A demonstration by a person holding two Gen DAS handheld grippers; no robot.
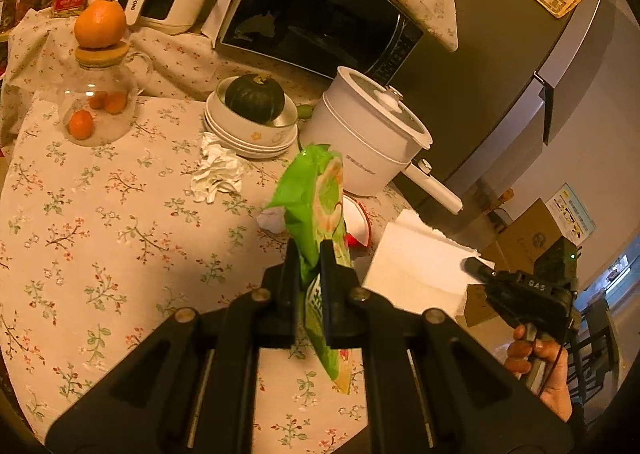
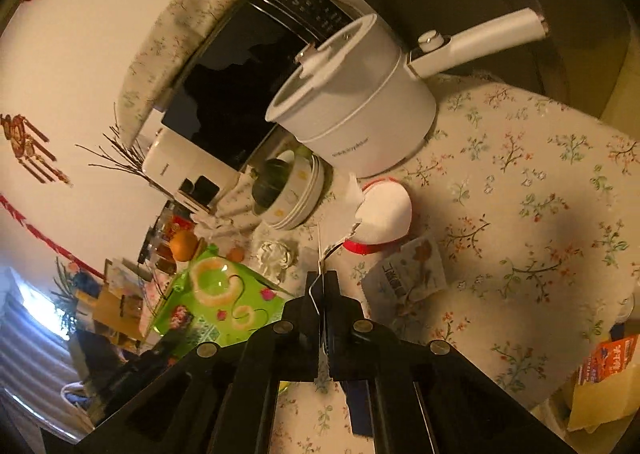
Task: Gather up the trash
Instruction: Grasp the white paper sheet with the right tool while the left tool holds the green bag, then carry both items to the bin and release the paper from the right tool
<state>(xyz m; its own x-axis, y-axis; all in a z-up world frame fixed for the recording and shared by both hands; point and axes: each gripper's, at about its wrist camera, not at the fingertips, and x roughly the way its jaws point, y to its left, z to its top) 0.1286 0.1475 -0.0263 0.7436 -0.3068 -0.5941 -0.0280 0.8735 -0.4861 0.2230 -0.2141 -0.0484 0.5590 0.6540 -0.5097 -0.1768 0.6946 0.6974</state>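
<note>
Working over the counter [image 1: 100,214], cloth-covered and crowded. Keeping the green snack wrapper [image 1: 316,206] upright above it, left gripper [image 1: 310,266] fingers clamping its lower part. Lifting the white paper sheet [image 1: 416,258] edge-on, right gripper [image 2: 321,286] fingers pinching it shut. Raising slowly, probably best, so the thin sheet neither tears nor slips. Leaving the crumpled tissue [image 1: 218,172], smallest piece, by the stacked bowls [image 1: 250,134].
</note>
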